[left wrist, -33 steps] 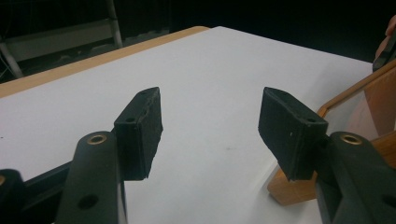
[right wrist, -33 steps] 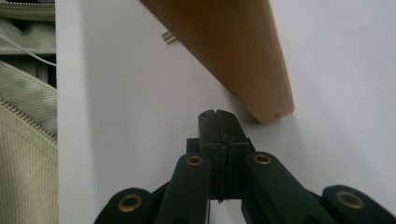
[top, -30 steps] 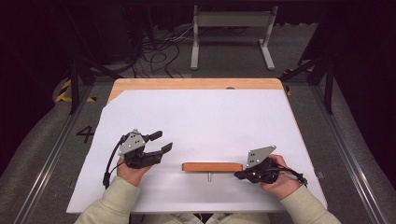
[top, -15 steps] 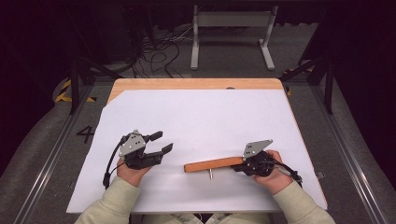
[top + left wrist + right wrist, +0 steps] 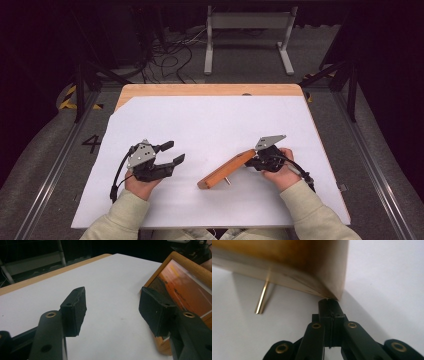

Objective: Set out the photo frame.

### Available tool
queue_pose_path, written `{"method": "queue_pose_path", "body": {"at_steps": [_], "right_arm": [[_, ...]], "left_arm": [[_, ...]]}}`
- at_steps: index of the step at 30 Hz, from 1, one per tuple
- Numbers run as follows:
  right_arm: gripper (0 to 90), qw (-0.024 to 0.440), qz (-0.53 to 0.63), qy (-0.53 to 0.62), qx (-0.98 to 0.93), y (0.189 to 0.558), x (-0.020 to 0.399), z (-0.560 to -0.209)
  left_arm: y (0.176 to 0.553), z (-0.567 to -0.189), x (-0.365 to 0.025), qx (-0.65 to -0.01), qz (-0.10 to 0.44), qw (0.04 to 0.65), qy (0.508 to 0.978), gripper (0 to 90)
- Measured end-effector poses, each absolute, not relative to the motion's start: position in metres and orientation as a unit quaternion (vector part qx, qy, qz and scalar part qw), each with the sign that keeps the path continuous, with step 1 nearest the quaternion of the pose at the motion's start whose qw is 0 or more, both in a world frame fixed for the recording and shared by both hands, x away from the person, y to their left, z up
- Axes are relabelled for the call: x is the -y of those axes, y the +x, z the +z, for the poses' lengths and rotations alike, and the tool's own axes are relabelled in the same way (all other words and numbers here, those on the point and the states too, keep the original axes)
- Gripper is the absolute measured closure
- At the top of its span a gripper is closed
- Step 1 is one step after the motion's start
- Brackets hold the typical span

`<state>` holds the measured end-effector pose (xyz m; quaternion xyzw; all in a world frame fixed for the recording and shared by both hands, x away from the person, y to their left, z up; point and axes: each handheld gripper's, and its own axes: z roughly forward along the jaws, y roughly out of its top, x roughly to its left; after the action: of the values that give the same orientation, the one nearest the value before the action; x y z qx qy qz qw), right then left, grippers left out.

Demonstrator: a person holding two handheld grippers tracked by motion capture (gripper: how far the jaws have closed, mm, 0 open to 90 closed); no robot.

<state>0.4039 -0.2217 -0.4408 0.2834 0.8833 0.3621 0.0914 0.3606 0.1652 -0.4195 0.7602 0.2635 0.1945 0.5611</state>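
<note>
A wooden picture frame stands on edge on the white sheet, running diagonally from near left to far right. A thin metal peg sticks out of its back. In the left gripper view the frame shows an orange sunset picture. My right gripper is shut, and its tips touch the frame's right end. In the right gripper view the closed jaws meet the lower corner of the frame, with the peg to the left. My left gripper is open to the frame's left, holding nothing.
The white sheet covers a wooden table whose far edge shows. Beyond it, cables and a grey metal stand sit on the floor. Dark rails run along both sides of the table.
The frame has swung from lying across the table to a diagonal, its right end moving away from the person. The right gripper moved with that end. The left gripper stayed put.
</note>
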Motion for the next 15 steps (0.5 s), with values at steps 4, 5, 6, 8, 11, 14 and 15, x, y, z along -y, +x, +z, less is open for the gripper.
{"method": "queue_pose_path", "body": {"at_steps": [4,5,6,8,11,14,15], "right_arm": [[90.0,0.093,0.374,0.292,-0.875,0.412,0.219,-0.444],[90.0,0.091,0.378,0.295,-0.873,0.414,0.218,-0.445],[90.0,0.090,0.379,0.298,-0.871,0.416,0.217,-0.445],[90.0,0.087,0.374,0.301,-0.873,0.419,0.215,-0.444],[90.0,0.089,0.371,0.298,-0.875,0.426,0.208,-0.442],[90.0,0.085,0.369,0.297,-0.877,0.434,0.200,-0.441],[90.0,0.083,0.369,0.297,-0.876,0.436,0.198,-0.441]], "left_arm": [[0.360,-0.419,-0.165,-0.262,0.198,0.561,0.760,39.2],[0.360,-0.419,-0.165,-0.262,0.197,0.559,0.761,39.2],[0.360,-0.419,-0.165,-0.262,0.197,0.559,0.761,39.2],[0.360,-0.419,-0.165,-0.262,0.197,0.559,0.761,39.2],[0.360,-0.419,-0.165,-0.262,0.198,0.560,0.760,39.2],[0.360,-0.419,-0.166,-0.263,0.198,0.561,0.760,39.2],[0.360,-0.419,-0.166,-0.264,0.198,0.561,0.760,39.2]]}}
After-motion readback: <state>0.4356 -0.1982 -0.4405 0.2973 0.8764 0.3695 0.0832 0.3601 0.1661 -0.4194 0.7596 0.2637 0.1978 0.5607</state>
